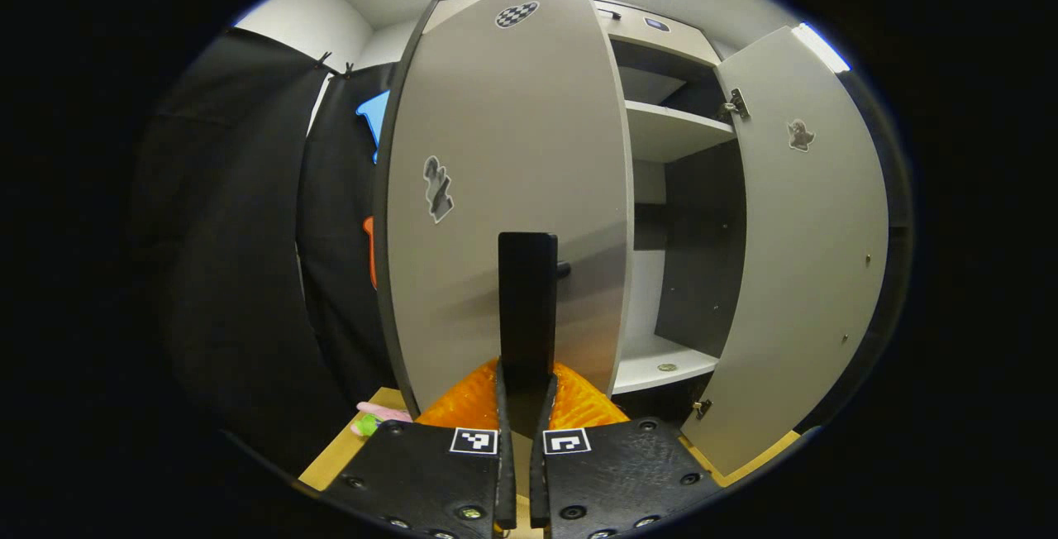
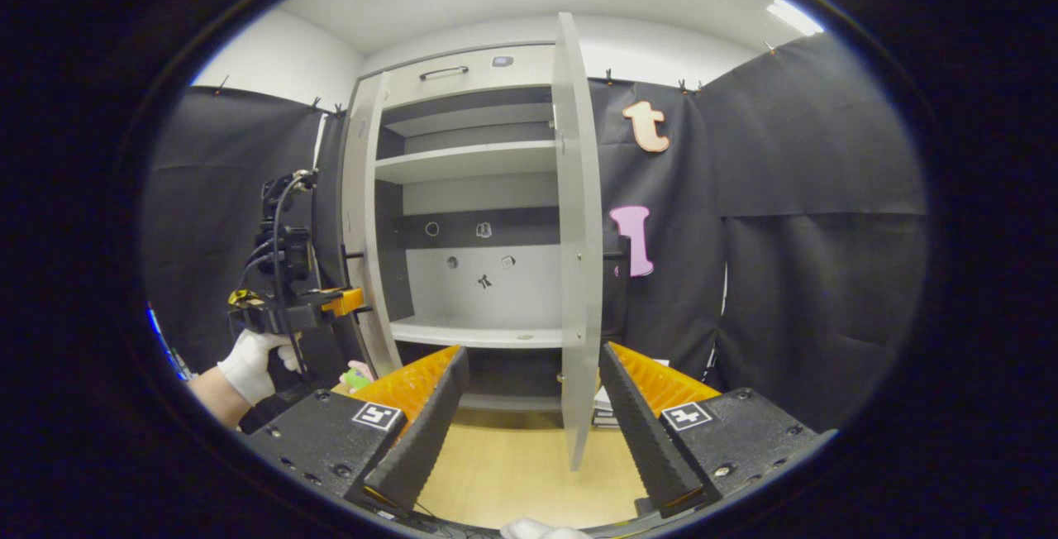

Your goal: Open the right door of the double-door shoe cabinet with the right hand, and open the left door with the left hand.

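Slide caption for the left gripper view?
Left gripper clamped on the left door's handle, right door already swung open.

I see the shoe cabinet (image 2: 463, 167) with light grey doors and white shelves, its inside back partly dark grey. The left door (image 1: 504, 192) carries a black-and-white checkered sticker (image 1: 517, 14) near its top edge. The floor (image 2: 512, 473) is light wood colour.

Your left gripper (image 1: 521, 394) has its fingers closed nearly together on a black bar handle (image 1: 526, 299), while your right gripper (image 2: 529, 407) hangs with fingers spread wide.
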